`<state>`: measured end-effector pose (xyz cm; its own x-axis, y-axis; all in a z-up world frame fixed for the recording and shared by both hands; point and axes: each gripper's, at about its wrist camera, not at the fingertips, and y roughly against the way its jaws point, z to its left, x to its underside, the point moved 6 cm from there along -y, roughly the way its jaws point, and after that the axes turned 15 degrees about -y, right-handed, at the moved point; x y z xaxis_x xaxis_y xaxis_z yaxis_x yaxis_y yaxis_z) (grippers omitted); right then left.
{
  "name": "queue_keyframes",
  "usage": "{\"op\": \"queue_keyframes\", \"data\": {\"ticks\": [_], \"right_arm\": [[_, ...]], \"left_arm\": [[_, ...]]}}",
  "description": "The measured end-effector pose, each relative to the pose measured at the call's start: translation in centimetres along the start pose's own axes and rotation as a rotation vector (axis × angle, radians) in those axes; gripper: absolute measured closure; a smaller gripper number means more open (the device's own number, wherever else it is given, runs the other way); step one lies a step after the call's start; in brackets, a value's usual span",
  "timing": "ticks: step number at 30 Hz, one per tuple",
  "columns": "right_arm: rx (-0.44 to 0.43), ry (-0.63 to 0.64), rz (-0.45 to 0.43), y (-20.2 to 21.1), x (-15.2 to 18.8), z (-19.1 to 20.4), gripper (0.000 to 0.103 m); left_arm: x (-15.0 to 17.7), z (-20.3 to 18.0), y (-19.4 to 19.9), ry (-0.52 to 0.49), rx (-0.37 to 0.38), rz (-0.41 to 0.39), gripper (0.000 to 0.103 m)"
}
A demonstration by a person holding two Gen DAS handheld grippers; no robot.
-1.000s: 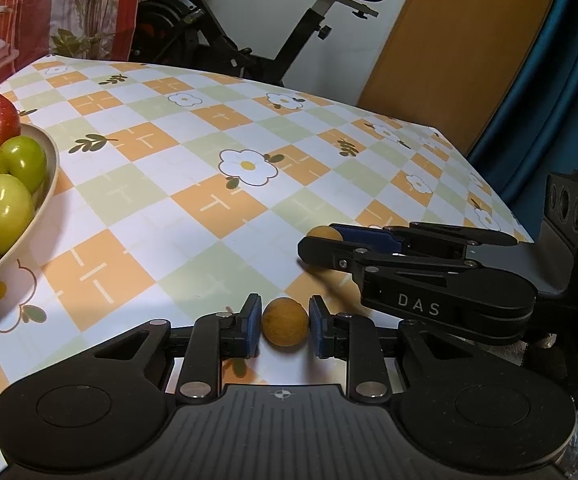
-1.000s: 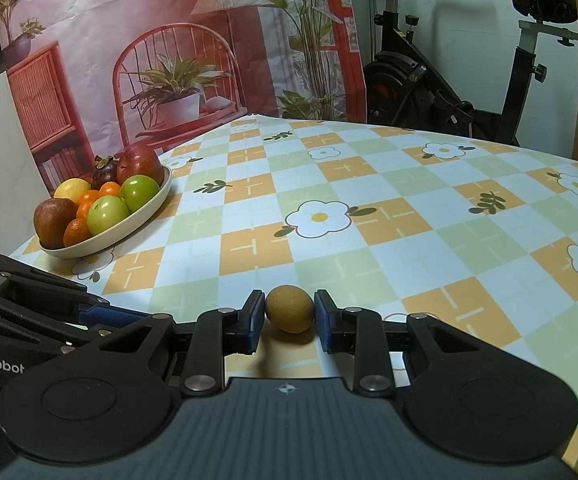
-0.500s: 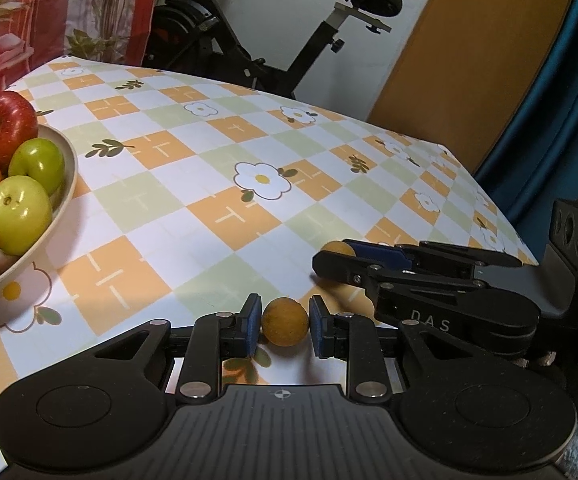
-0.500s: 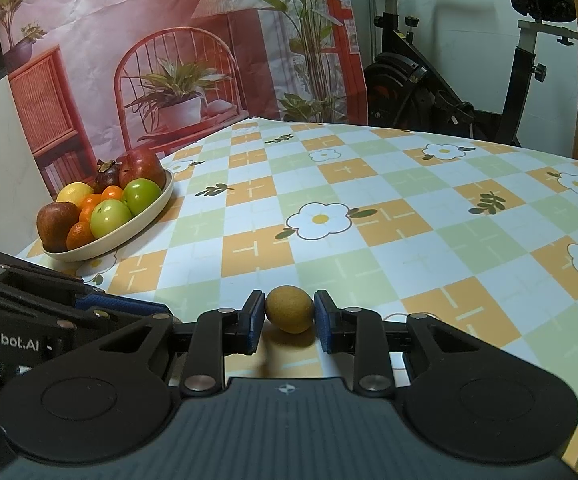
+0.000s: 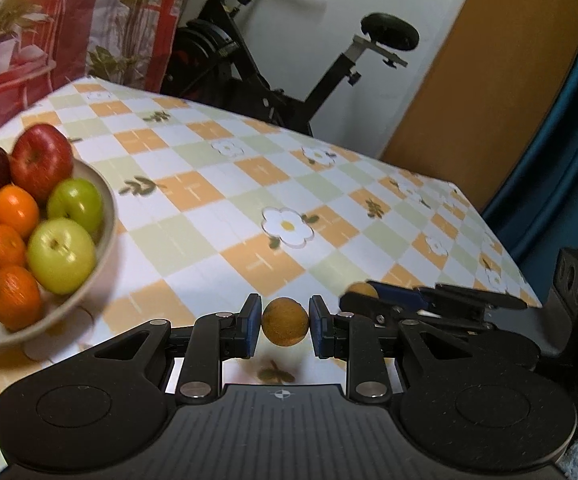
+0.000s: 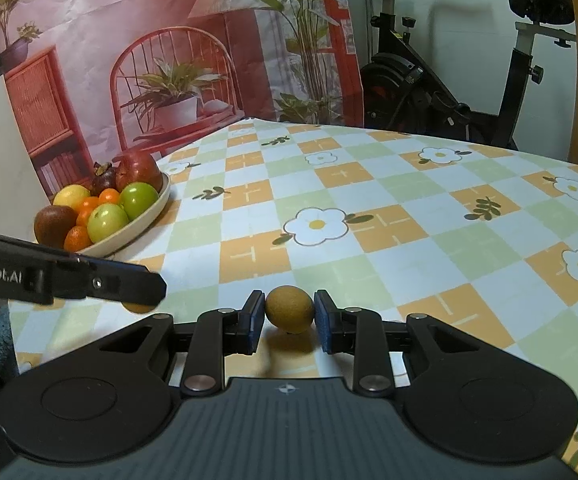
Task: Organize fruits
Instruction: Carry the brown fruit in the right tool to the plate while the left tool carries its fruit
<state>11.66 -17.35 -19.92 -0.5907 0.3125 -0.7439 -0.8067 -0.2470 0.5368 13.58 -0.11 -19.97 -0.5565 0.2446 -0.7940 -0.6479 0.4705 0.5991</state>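
Left wrist view: the left gripper point(image 5: 285, 326) is clenched on a small round brown fruit point(image 5: 285, 327), its blue pads pressing the fruit from 9 and 3 o'clock. The fruit hangs clear of the checked orange, green and white flowered tablecloth point(image 5: 273, 184), with its shadow on the cloth just below at 6 o'clock. At 9 o'clock from the gripper sits a shallow beige bowl point(image 5: 105, 216) holding green apples, a red apple and small oranges. At 3 o'clock, just beside, the right gripper point(image 5: 363, 292) lies side-on, and a second small brown fruit point(image 5: 361, 289) shows at its tip. A black exercise bike point(image 5: 289, 64) stands beyond the table at 12 o'clock.

Right wrist view: the right gripper point(image 6: 289, 314) grasps the second small brown fruit point(image 6: 289, 309), an oval one, between its blue pads, directly ahead at 12 o'clock; its underside sits at or just above the tablecloth point(image 6: 369, 208), which I cannot tell. At 9 o'clock the left gripper point(image 6: 141, 294) reaches in, the first fruit point(image 6: 139, 307) peeking out beneath its tip. The beige bowl point(image 6: 157, 208) of fruit lies at 10 o'clock, well apart.
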Motion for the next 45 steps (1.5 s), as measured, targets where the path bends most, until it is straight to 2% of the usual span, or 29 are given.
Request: {"op": "queue_keyframes", "data": {"ticks": [10, 15, 20, 28, 38, 45], "right_arm": [[-0.036, -0.018, -0.016, 0.8, -1.8, 1.7, 0.073], [-0.072, -0.008, -0.026, 0.7, -3.5, 3.6, 0.073], [-0.112, 0.006, -0.027, -0.2, -5.3, 5.5, 0.073], [-0.182, 0.077, 0.000, -2.8, -6.6, 10.2, 0.073], [-0.249, 0.203, 0.070, -7.0, -5.8, 15.9, 0.073], [-0.240, 0.284, 0.127, -10.6, -4.8, 18.7, 0.073]], "left_arm": [[-1.7, 2.7, 2.1, 0.039, -0.042, -0.051, 0.076], [-2.6, 4.9, 3.5, 0.101, -0.049, -0.075, 0.076], [-3.7, 7.7, 5.1, 0.176, -0.056, -0.102, 0.076], [-4.8, 11.4, 7.2, 0.201, -0.134, -0.129, 0.076], [-3.9, 15.3, 7.8, 0.196, -0.197, -0.062, 0.076], [-3.1, 17.3, 6.3, 0.218, -0.211, -0.015, 0.076]]}}
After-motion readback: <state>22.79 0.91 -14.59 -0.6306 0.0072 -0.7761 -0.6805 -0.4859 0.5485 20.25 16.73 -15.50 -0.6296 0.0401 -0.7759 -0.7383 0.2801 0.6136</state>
